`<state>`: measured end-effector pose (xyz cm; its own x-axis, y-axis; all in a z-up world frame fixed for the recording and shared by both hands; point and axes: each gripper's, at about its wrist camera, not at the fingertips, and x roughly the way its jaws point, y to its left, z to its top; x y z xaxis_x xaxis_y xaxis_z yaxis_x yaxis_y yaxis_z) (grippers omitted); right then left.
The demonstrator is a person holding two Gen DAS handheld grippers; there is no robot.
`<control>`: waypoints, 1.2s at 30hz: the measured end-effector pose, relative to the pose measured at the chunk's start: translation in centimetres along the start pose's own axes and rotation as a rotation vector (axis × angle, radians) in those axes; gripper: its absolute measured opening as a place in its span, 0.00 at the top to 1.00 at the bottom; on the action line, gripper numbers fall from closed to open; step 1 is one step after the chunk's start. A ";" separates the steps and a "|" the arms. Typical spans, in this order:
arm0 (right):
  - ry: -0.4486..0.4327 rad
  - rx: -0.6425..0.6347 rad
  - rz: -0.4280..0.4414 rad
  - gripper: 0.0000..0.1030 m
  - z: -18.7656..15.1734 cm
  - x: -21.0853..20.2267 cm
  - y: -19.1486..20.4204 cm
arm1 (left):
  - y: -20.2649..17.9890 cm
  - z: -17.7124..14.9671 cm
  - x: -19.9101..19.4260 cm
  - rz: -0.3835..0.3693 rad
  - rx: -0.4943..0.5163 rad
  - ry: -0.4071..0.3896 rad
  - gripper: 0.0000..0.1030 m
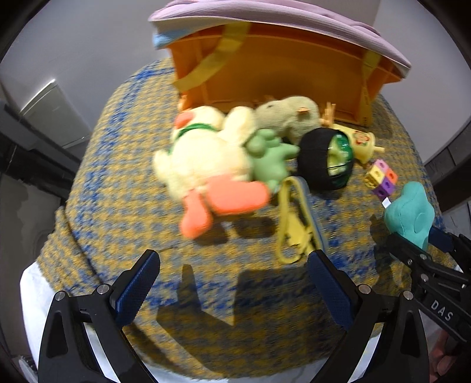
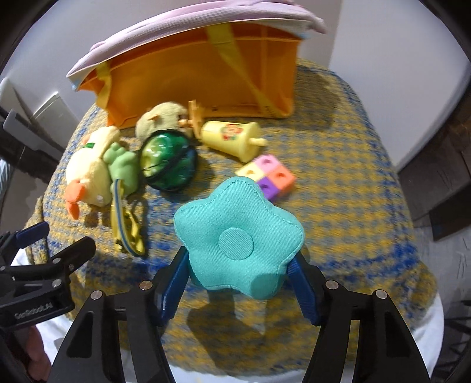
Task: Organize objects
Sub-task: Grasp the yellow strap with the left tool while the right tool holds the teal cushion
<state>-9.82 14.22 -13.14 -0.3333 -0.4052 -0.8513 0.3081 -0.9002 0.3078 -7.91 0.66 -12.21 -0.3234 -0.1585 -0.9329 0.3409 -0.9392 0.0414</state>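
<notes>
Your right gripper [image 2: 240,282] has the teal star-shaped cushion [image 2: 240,232] clamped between its blue fingers [image 2: 173,282], lifted clear of the knitted yellow-and-blue cover [image 2: 353,191] on the bench. The right wrist view shows the full face of the cushion with its round centre patch; the left wrist view catches only its edge at far right, where the cushion [image 1: 410,213] sits in the right gripper [image 1: 418,241].

Your left gripper [image 1: 232,282] has its fingers [image 1: 138,282] spread wide with nothing between them, hovering over bare cover. Just ahead of its right finger lies a yellow strap with a clip [image 1: 294,224].

Beyond the cushion, near it, is a cluster of linked cubes [image 2: 268,173] in pink, orange, purple and yellow. Further back lie a yellow toy cup [image 2: 232,137] on its side, a black-and-green wheel [image 2: 167,165], a small green figure [image 2: 122,168], a cream plush duck with orange feet [image 2: 88,171] and a pale green plush [image 2: 160,119].

Behind them stands an orange bin [image 2: 206,76] with a lilac cloth [image 2: 182,20] across its top. Motion blur softens detail in both views.
</notes>
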 end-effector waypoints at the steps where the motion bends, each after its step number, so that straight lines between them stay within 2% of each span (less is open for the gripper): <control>1: -0.004 0.004 -0.003 0.37 -0.1 0.0 -0.4 | -0.3 0.2 0.1 -0.004 0.004 -0.001 0.01; 8: -0.016 0.024 -0.023 0.37 0.0 -0.7 -2.1 | -2.6 1.1 1.5 -0.034 0.031 0.007 0.08; 11: -0.014 0.030 -0.024 0.37 -0.1 -0.7 -2.4 | -3.6 1.1 1.9 -0.039 0.043 0.019 0.16; 16: -0.018 0.030 -0.021 0.37 -0.2 -0.8 -2.4 | -4.3 1.0 3.4 -0.037 0.045 0.060 0.37; 18: -0.022 0.031 -0.021 0.37 -0.2 -0.9 -2.4 | -4.3 1.0 3.6 -0.031 0.044 0.064 0.40; 23: -0.031 0.039 -0.017 0.37 -0.2 -1.1 -2.4 | -4.5 1.1 3.1 -0.039 0.058 0.060 0.53; 25: -0.035 0.038 -0.016 0.37 -0.2 -1.2 -2.3 | -4.5 1.0 2.9 -0.049 0.061 0.062 0.65; 28: -0.042 0.036 -0.017 0.37 -0.3 -1.6 -2.2 | -4.5 1.0 2.3 -0.054 0.062 0.058 0.72; 36: -0.068 0.037 -0.010 0.37 -0.3 -2.7 -1.8 | -4.3 0.9 -0.1 -0.050 0.070 0.007 0.74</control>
<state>-9.17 17.02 -11.55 -0.3965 -0.4046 -0.8241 0.2713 -0.9092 0.3159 -10.09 4.43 -11.96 -0.3319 -0.1093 -0.9370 0.2621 -0.9648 0.0197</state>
